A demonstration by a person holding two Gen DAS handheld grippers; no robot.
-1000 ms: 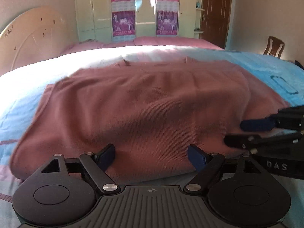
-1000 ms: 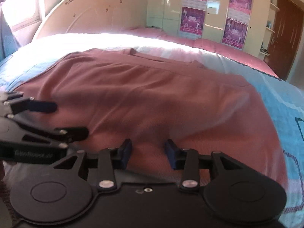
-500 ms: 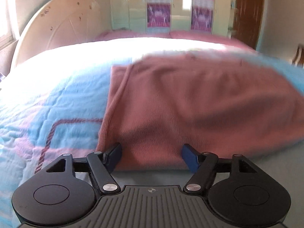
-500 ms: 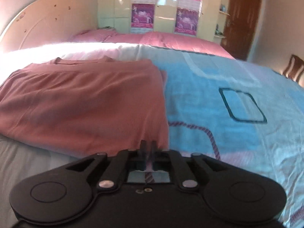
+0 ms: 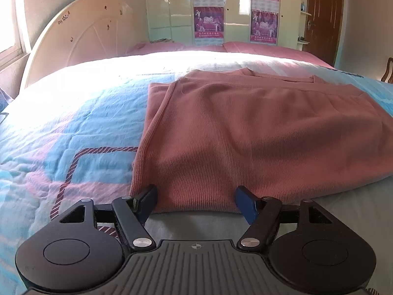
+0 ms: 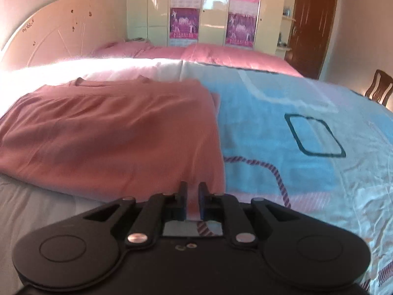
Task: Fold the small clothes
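A rose-pink knit garment (image 5: 245, 135) lies folded flat on the bed. My left gripper (image 5: 195, 193) is open just above the garment's near left corner, its blue pads (image 5: 245, 204) wide apart and not pressing on the hem. In the right wrist view the same garment (image 6: 122, 135) fills the left half. My right gripper (image 6: 192, 187) hovers at the near right corner; its jaws stand a narrow gap apart and are opening, with pink cloth showing through the gap. Neither gripper appears in the other's view.
A blue and pink quilt (image 5: 73, 135) covers the bed, and it also spreads to the right of the garment (image 6: 294, 172). A grey sheet strip (image 5: 343, 209) runs along the near edge. A headboard (image 5: 81, 29), wardrobe (image 6: 213, 12) and chair (image 6: 378, 86) stand beyond.
Both grippers have slid apart from the garment's near middle to its two near corners. The right jaws closed from half open, then parted to a narrow gap. Each gripper has left the other's view.
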